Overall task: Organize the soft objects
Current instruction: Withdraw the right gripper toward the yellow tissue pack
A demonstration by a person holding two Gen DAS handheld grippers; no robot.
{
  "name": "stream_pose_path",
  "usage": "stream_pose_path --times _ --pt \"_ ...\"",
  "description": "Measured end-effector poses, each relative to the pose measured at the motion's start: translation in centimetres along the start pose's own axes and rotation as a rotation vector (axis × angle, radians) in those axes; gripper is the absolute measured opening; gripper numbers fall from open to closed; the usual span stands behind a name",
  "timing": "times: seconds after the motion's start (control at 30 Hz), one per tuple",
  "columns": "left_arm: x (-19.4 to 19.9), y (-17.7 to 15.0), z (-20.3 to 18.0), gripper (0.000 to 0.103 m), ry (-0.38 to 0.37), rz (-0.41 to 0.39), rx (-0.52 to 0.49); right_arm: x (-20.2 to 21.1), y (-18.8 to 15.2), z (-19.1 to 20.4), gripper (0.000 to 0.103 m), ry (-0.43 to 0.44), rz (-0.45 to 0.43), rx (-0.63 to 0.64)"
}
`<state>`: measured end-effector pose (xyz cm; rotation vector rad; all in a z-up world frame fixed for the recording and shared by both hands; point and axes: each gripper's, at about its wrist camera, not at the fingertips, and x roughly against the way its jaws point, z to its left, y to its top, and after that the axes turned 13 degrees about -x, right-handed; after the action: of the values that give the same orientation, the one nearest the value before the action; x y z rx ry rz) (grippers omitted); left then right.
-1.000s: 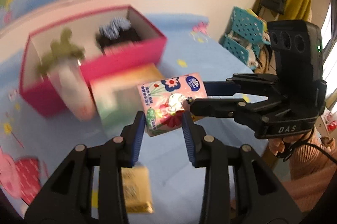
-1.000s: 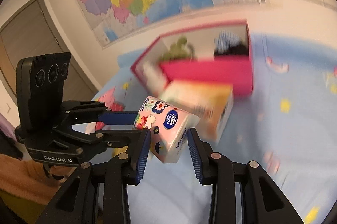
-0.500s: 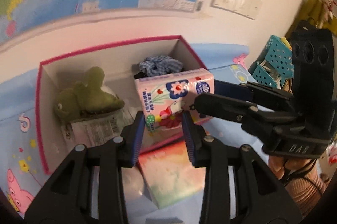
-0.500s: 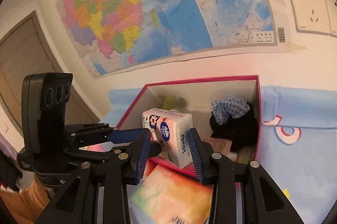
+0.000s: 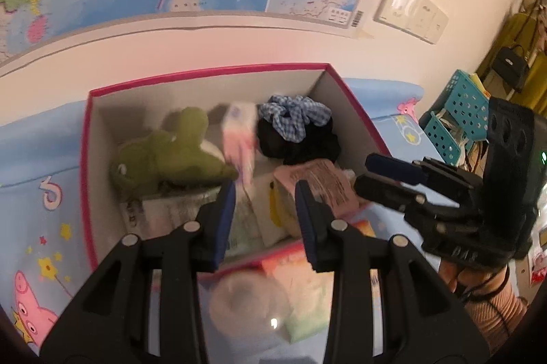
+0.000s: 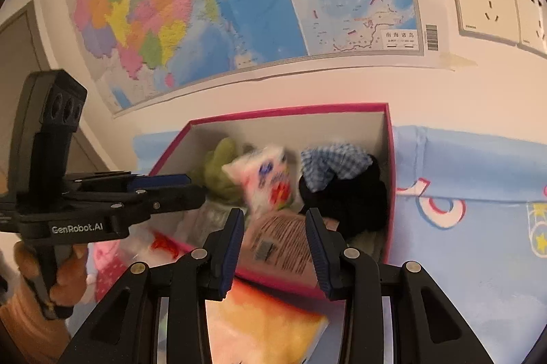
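**Operator:** State of both sets of fingers?

**Technician:** Left gripper: fingers a narrow gap apart, nothing between them. Right gripper: same, parted and empty. Both point down over the near wall of the pink box.

**Operator:** Location of the tissue pack?

**Technician:** The tissue pack is inside the box, past the pink packet at the near wall and between the green plush and the checked scrunchie. It is blurred and stands on edge. I cannot tell whether it rests on anything.

**Operator:** Faults to expect?

**Technician:** 2. First, the pack may settle tilted against the plush and tip, because nothing supports it. Second, either set of fingers may catch the pink packet on withdrawal, because it lies high at the near wall, and drag it out onto the orange pack in front of the box.
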<state>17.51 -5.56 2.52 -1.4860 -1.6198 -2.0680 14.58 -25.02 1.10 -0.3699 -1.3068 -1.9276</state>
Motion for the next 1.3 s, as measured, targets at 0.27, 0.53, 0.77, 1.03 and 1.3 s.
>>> stream_pose_path --times 0.27,0.53,0.77,1.03,1.3 --pt "5.6 -4.3 -2.1 0.04 -0.043 -0.1 -0.097 3.9 -3.6 1.7 0.038 0.089 0.019 0.05" --pt "7.4 -9.5 -3.7 0.043 -0.055 -0.079 -0.114 6.5 -7.9 3.4 0.045 0.198 0.086 0.084" --pt "6.7 -14.6 -4.4 0.043 -0.053 0.002 -0.064 5.9 -12.5 3.8 0.045 0.225 0.203 0.082" --pt "6.9 -19.8 -4.9 0.043 -0.11 0.07 0.028 2.0 -15.9 4.3 0.046 0.237 0.344 0.043" --pt "7.2 -23.1 -5.6 0.044 -0.148 0.123 0.063 -1.3 -16.1 5.9 0.049 0.27 0.38 0.038"
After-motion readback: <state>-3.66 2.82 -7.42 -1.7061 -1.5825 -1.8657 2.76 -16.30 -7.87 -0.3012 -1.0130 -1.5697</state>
